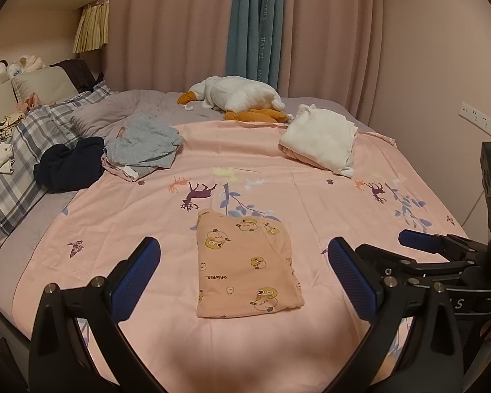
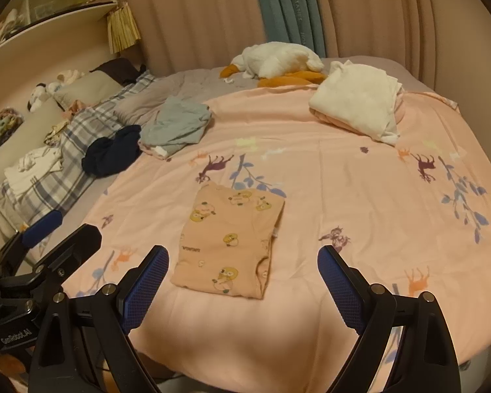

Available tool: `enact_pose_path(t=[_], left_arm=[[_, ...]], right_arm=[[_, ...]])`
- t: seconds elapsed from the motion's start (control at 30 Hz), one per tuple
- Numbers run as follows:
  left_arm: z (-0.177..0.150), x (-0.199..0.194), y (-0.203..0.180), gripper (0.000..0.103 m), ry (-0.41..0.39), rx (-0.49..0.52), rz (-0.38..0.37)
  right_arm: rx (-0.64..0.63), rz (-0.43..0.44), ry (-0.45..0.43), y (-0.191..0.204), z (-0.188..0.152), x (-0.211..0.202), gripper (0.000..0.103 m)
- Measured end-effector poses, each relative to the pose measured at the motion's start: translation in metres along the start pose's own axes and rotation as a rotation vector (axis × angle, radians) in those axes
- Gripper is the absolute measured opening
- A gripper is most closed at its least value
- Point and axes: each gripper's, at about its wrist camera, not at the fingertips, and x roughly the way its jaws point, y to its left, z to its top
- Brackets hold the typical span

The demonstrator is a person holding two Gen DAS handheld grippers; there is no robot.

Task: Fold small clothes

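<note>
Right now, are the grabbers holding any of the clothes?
No, nothing is held. The left gripper and right gripper are both open above the bed, and the folded pajama top lies flat on the pink sheet, untouched.

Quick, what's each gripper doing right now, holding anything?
Left gripper: open, holding nothing, above the folded pink garment.
Right gripper: open, holding nothing.

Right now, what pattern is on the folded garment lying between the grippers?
The folded garment is peach-pink with yellow cartoon ducks, clearest in the left wrist view.
</note>
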Motion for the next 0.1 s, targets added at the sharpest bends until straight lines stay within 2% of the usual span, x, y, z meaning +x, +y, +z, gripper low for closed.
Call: enact_pose_path(t=[0.1], left_arm=[[-0.0005,0.0008,-0.0006,0.103,0.003,0.0,0.004]], right_arm=[[-0.003,-0.004,0.004,-0.0005,0.0005,0.0009,0.092]])
